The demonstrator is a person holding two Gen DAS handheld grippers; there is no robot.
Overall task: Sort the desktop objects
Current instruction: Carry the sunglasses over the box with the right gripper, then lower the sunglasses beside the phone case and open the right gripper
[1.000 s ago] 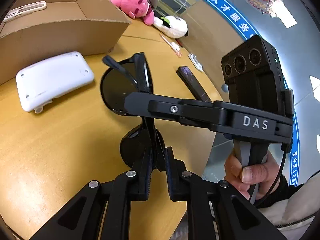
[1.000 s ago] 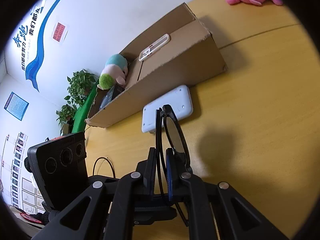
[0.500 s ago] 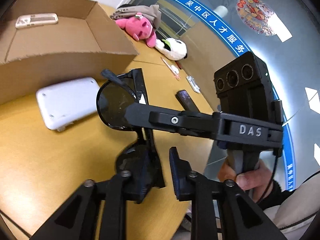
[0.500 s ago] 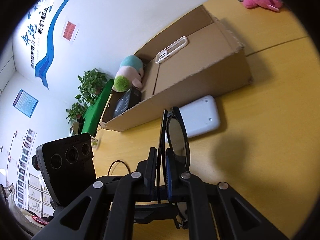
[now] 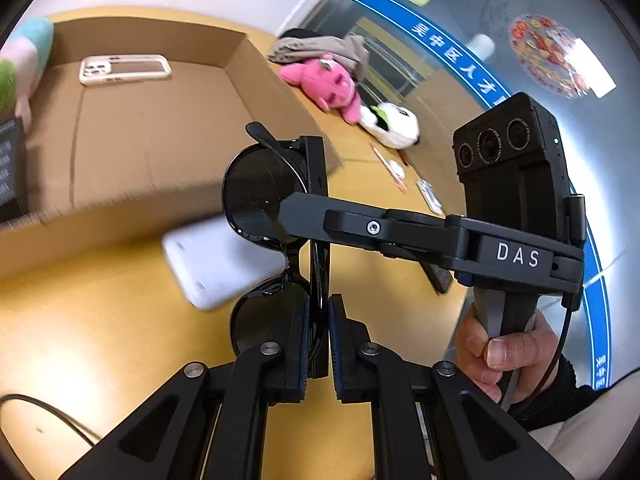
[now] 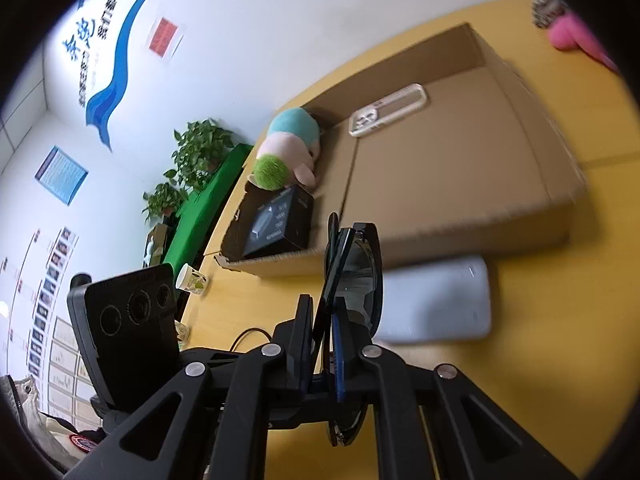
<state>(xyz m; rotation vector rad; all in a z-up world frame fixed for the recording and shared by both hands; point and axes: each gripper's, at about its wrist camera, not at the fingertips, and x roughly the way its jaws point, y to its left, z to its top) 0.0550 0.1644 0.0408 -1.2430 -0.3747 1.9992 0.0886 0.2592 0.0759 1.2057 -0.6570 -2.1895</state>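
Desk (image 5: 100, 320), yellow wood, office walls

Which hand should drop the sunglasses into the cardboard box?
Probably the right hand-held gripper: it clamps the sunglasses with the box straight ahead. The left hand-held gripper grips them too.

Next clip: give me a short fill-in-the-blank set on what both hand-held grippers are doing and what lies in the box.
1. Both the left hand-held gripper and the right hand-held gripper are shut on the same pair of black ____.
2. The phone case lies inside the ____ box.
3. On the tabletop just in front of the cardboard box lies a flat ____ device.
4. The pink plush toy lies ____ the box.

Missing words: sunglasses; cardboard; white; outside
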